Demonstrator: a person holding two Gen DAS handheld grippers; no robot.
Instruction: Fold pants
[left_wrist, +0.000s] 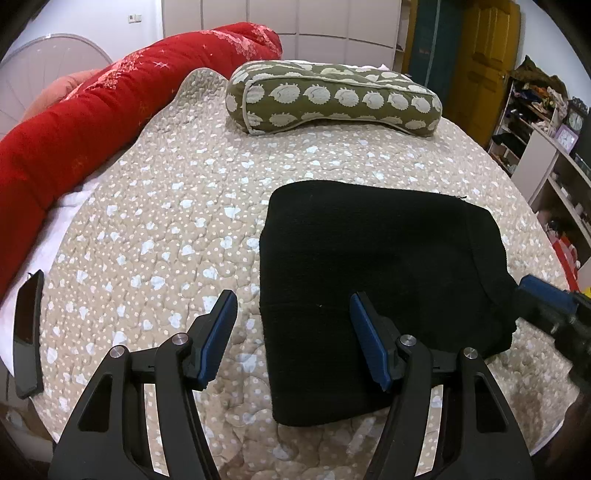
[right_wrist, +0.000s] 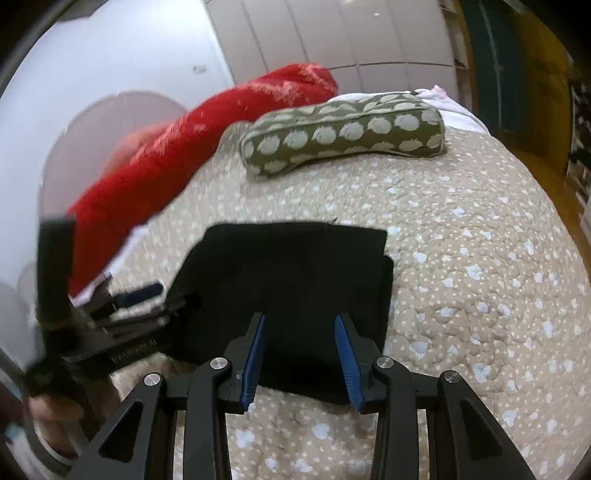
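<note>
1. The pants (left_wrist: 376, 280) are found folded into a compact black rectangle on the quilt (left_wrist: 166, 221), at centre right of the left view and at centre in the right view.
2. The left gripper (left_wrist: 291, 332) is seen released, jaws wide, straddling the bundle's left edge; nothing is held.
3. The right gripper (right_wrist: 301, 354) is likewise spread, empty, above the bundle's near edge.
4. The folding is judged nearly complete; any remaining fold should be taken at a corner, all layers pinched together, edges kept aligned.
5. The pillow (left_wrist: 332, 98), red blanket (left_wrist: 92, 122) and phone (left_wrist: 27, 332) lie well apart.
</note>
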